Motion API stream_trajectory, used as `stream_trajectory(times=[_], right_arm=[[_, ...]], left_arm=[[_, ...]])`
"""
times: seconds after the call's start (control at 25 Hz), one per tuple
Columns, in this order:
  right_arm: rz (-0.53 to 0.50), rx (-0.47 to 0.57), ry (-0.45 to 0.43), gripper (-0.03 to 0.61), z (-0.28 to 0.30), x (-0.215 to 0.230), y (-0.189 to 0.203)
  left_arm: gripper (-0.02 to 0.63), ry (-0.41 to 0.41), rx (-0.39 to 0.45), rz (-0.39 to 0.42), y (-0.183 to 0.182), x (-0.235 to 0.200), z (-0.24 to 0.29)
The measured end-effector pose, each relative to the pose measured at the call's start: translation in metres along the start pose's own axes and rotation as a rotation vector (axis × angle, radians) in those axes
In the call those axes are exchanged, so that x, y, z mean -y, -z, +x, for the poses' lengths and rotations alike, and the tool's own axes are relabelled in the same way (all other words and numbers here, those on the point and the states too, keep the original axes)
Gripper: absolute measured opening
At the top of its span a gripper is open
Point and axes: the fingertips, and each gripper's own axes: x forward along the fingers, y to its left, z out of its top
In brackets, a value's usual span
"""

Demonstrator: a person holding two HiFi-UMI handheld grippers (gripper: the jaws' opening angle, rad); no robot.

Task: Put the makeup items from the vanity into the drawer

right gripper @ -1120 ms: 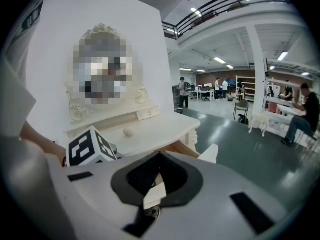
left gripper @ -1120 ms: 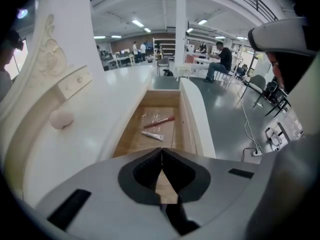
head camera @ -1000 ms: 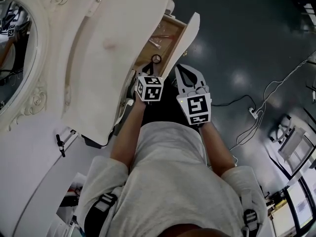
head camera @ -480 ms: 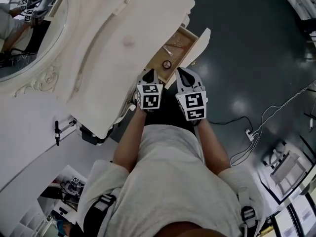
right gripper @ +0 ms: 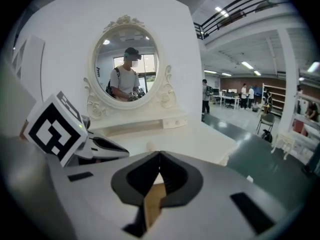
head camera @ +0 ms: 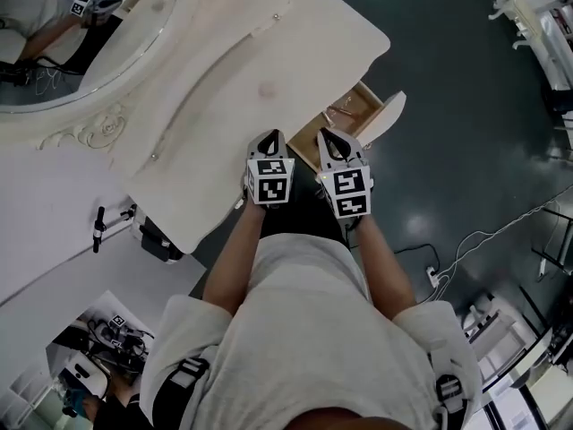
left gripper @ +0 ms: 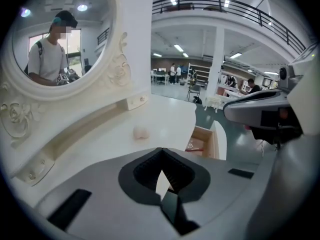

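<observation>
Jaws closed and empty, the left gripper (head camera: 271, 136) and right gripper (head camera: 328, 136) hover beside the open drawer (head camera: 391, 119), seemingly free to fetch the small pale item (head camera: 267, 89), perhaps a sponge, lying on the vanity top (head camera: 215, 155).

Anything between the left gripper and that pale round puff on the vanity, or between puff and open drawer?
Nothing visible. Only bare white vanity top separates the shut left gripper, the small pale round puff and the open wooden drawer.

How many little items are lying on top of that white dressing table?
1: a small pale pink rounded lump near the middle of the white tabletop. I see no others, though the raised ledge could hide some.
</observation>
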Motion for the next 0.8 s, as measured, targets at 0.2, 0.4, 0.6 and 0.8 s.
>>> stream_trajectory(times=[0.2, 0.4, 0.6, 0.8], right_arm=[[-0.050, -0.025, -0.049, 0.015, 0.032, -0.020, -0.022], [-0.123, -0.087, -0.096, 0.015, 0.066, -0.032, -0.030], [-0.191, -0.144, -0.123, 0.015, 0.094, -0.040, -0.038], [-0.329, -0.223, -0.156, 0.017, 0.121, -0.040, -0.040]], left_arm=[[0.006, -0.019, -0.002, -0.036, -0.008, -0.027, -0.002], [0.006, -0.033, 0.002, -0.078, -0.010, -0.054, -0.002], [0.006, -0.041, -0.007, -0.127, -0.012, -0.082, 0.008], [0.006, -0.018, -0.028, -0.153, -0.016, -0.089, 0.025]])
